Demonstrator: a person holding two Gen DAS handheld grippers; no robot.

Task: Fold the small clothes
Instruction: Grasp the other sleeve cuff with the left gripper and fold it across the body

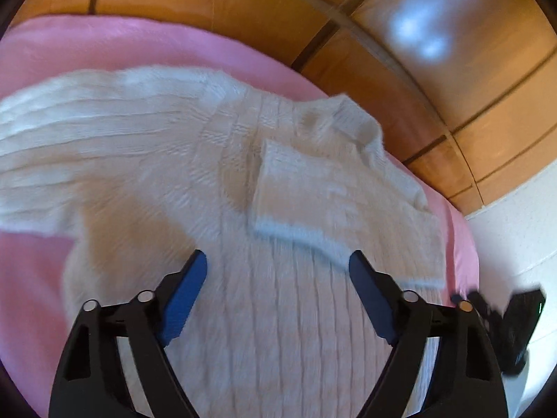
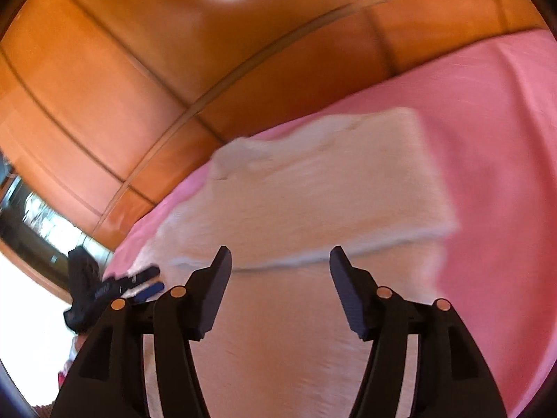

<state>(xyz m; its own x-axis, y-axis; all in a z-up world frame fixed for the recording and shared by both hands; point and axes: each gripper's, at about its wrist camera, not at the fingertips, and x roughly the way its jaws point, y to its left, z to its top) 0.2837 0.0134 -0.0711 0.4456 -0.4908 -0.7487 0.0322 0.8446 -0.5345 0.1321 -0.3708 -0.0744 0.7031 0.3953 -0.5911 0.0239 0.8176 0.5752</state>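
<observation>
One white cable-knit sweater (image 1: 216, 181) is laid flat on a pink cloth-covered surface (image 1: 104, 48). One sleeve is stretched out toward the left edge of the left wrist view; the other sleeve (image 1: 313, 188) is folded in over the chest, its ribbed cuff lying on the body panel. In the right wrist view the same sweater (image 2: 313, 188) is seen as a pale block with that folded part on top, pink surface (image 2: 494, 139) showing to its right and behind it.

Left tongs (image 1: 278, 266): blue-padded, released, jaws standing apart above the sweater body, nothing gripped between them. Right tongs (image 2: 280, 256): dark-padded, released as well, jaws apart over the lower body of the sweater, the folded edge just past the tips, no fabric pinched. Contact with the knit cannot be told from either view; both frames are motion-blurred.

Surroundings: orange-brown wooden panelling (image 1: 243, 3) with dark seams is seen behind the surface, glossy, with one bright light reflection in each view. A white wall area (image 1: 515, 216) is at the right of the left wrist view. Each tool is caught at the edge of the other's view: right tongs (image 1: 504, 320) at lower right, left tongs (image 2: 115, 284) at lower left, blue pads visible. Nothing is seen lying on the sweater or between tongs and garment.

Count: one sweater, two tongs, one pink cover.
</observation>
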